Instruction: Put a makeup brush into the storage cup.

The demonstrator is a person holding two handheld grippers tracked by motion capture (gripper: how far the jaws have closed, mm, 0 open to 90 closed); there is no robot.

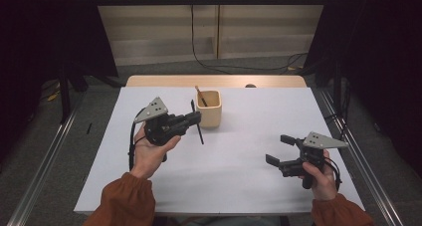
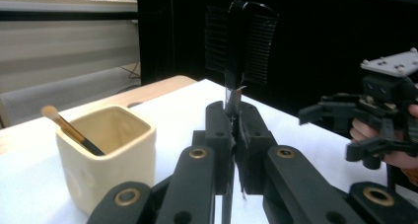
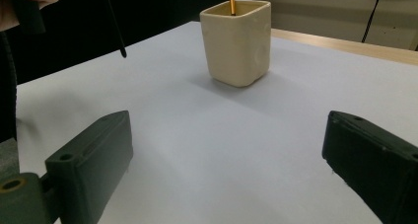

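While the left gripper (image 1: 195, 119) hangs above the white tabletop (image 1: 234, 161), its jaws are clamped tight on a thin black stick-like tool (image 1: 197, 124), which stands nearly upright and crosses the jaws just beside the cream square ceramic cup (image 1: 209, 108). Look inside that cup: a wooden-handled brush (image 1: 200, 95) leans against its rim. Over on the right, the right gripper (image 1: 280, 150) sits low near the table's front edge, well apart from the cup, jaws spread wide with nothing between them.
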